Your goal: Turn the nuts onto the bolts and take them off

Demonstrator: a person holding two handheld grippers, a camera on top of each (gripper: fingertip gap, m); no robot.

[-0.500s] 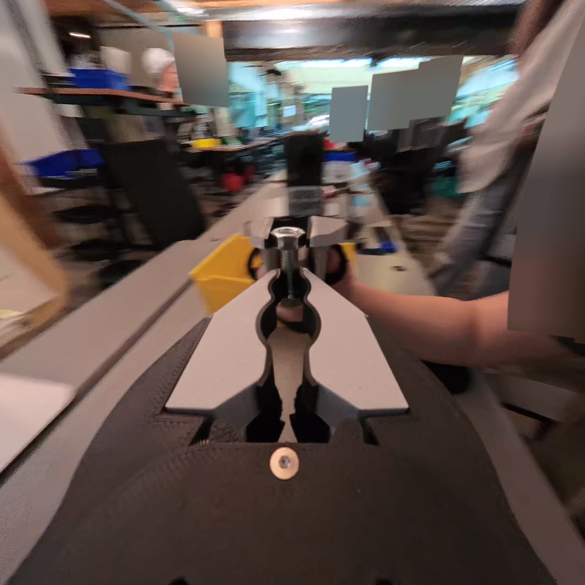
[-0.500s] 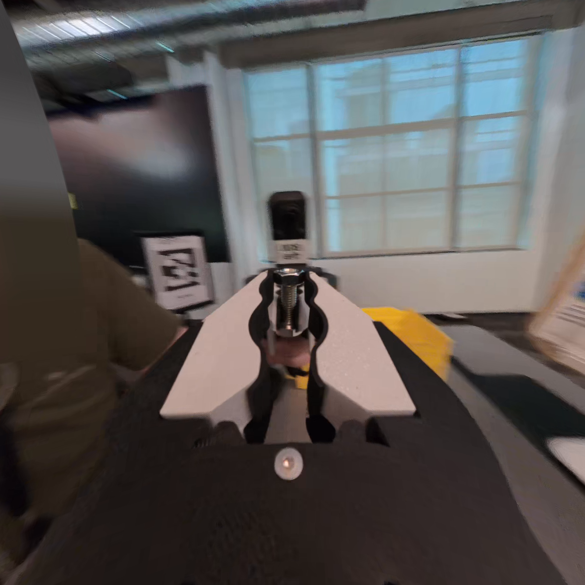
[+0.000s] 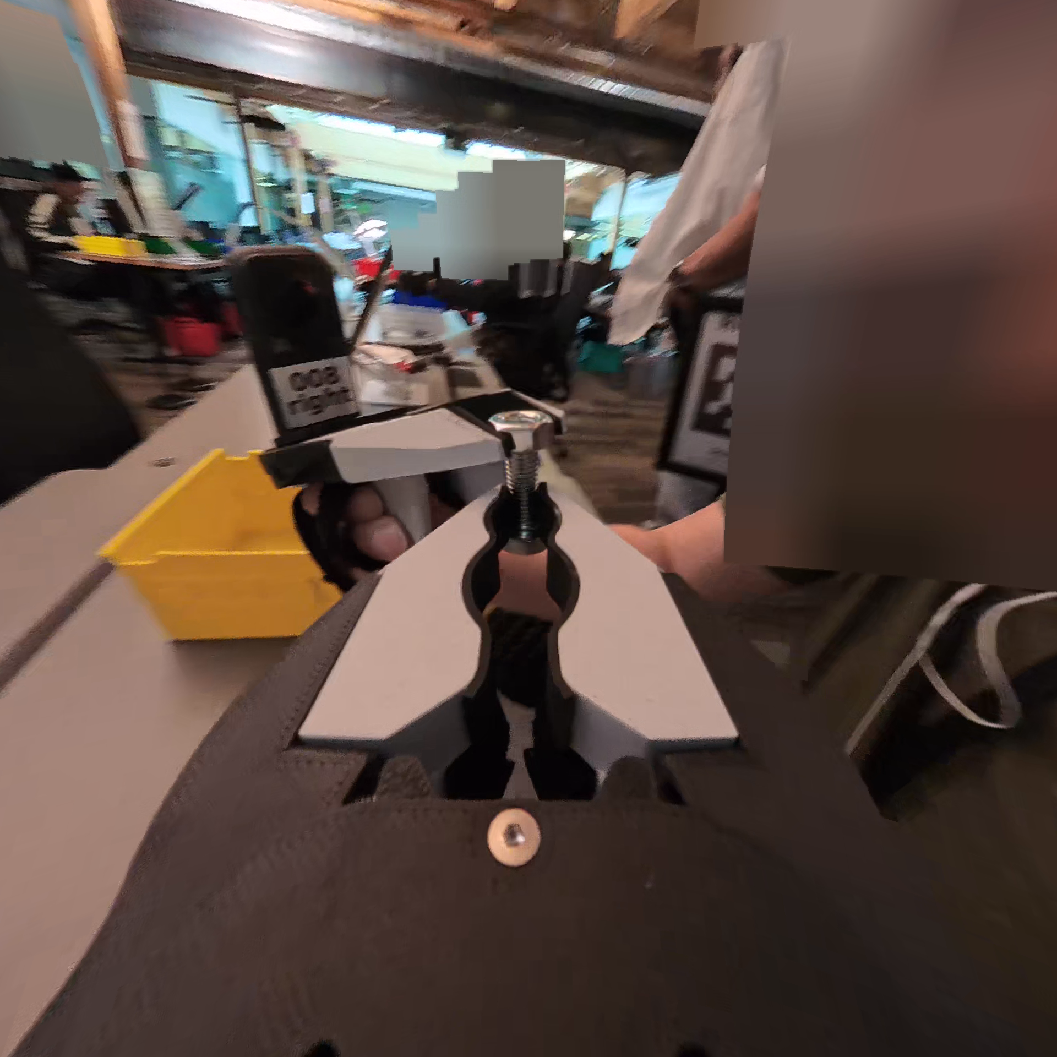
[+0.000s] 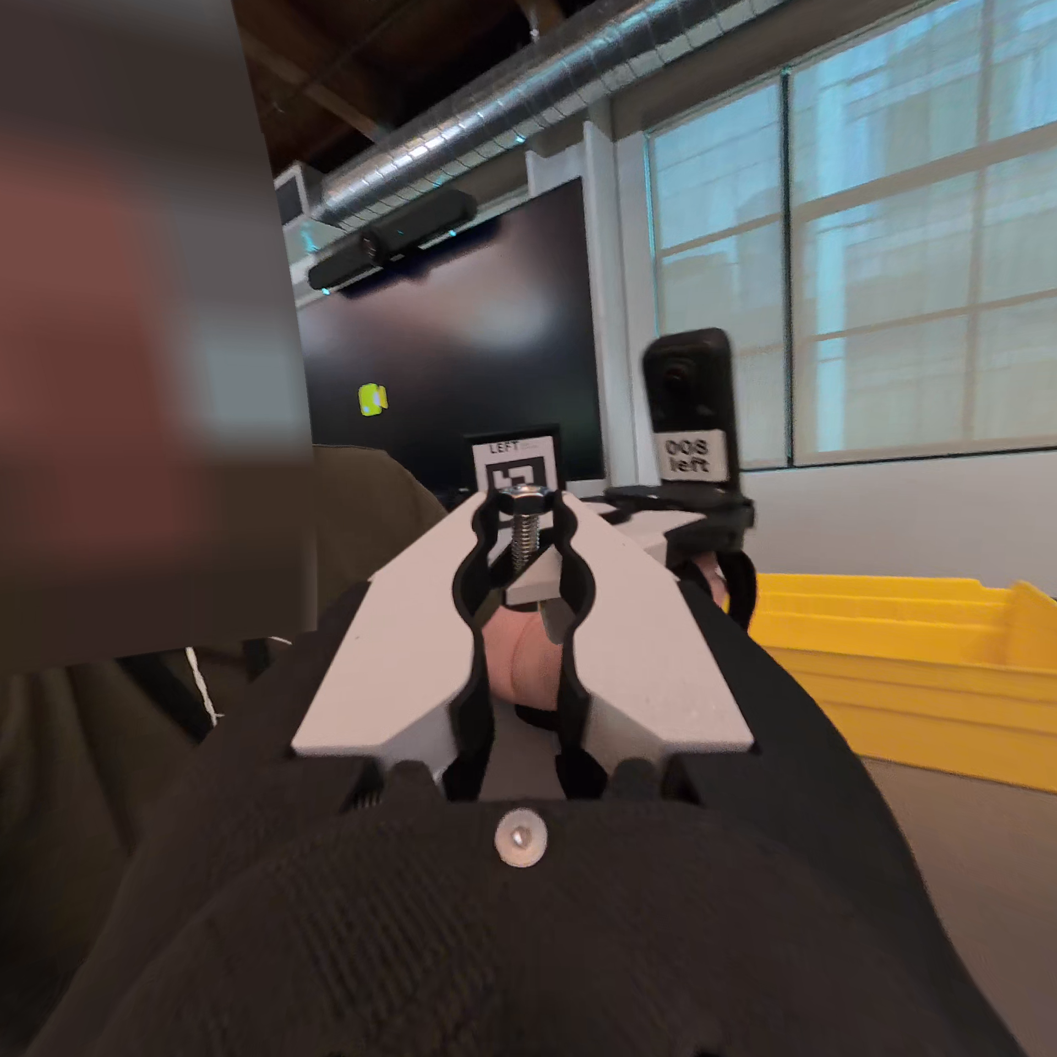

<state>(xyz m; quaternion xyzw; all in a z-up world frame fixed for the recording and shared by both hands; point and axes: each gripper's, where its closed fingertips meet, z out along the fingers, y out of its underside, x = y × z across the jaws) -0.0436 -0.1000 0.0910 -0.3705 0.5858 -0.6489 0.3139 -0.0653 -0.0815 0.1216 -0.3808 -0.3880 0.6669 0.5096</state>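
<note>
We see the grey table [image 3: 86, 715] filling the lower left of the left wrist view, with the yellow bin [image 3: 223, 549] on it at centre left; in the right wrist view that bin [image 4: 892, 646] sits at the right edge. Our left gripper [image 3: 523, 515] is at frame centre, its two tips closed on the lower threaded end of the bolt [image 3: 520, 486]. Whether a nut sits there we cannot tell. Our right gripper [image 4: 521, 512] clamps the bolt's hex head [image 4: 521, 499] at the centre of its own view. From the left wrist view it [image 3: 509, 440] reaches in sideways from the left. The bolt stands upright between both tools, above the table.
</note>
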